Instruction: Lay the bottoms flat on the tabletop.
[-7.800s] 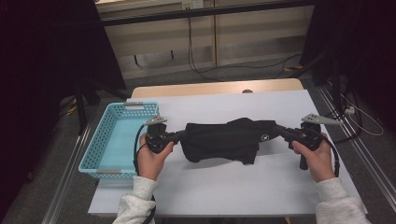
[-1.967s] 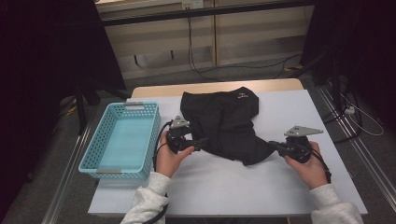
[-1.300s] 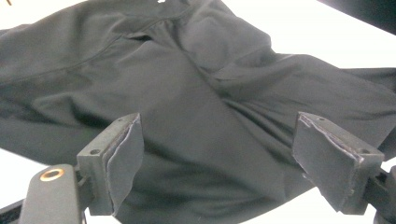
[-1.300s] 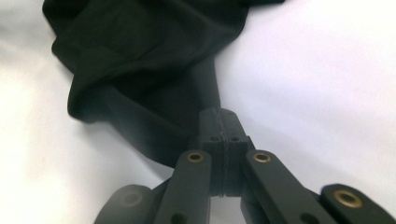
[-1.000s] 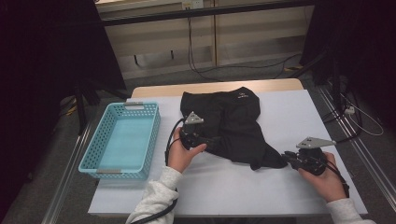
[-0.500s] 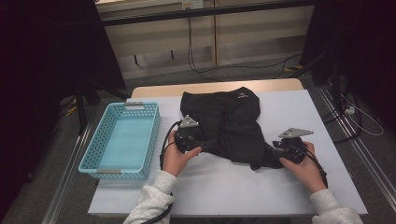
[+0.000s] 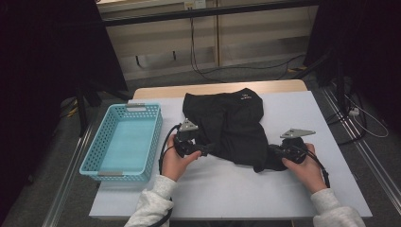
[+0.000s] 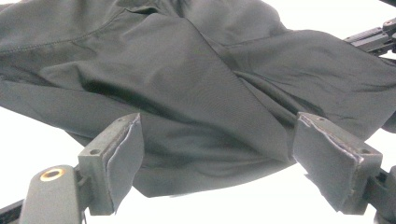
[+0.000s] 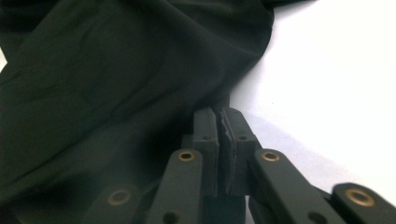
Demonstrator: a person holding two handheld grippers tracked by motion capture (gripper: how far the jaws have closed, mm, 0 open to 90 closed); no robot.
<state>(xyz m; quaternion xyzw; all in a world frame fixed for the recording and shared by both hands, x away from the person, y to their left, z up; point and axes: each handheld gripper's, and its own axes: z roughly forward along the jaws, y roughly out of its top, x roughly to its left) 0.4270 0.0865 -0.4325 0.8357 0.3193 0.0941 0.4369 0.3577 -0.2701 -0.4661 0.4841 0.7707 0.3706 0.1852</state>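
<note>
**Soft black garment, held at one corner**

Nearest to me, my right tongs (image 7: 278,152) are pressed together at the lower right corner of the black garment (image 7: 231,125); they have just been closing, and in the right gripper view the pads (image 9: 219,135) meet with the dark cloth bunched around them, so I judge a thin fold is pinched there. My left tongs (image 8: 224,161) stand wide open, the near hem between the pads (image 8: 122,158) but not pressed.

The garment is thin, light and limp. It will sag and slide, so I should grip hems or corners, not the middle.

It lies in the middle of the white table (image 7: 302,198), with its long axis running away from me, logo end far. A blue basket (image 7: 124,142) stands to the left.
</note>
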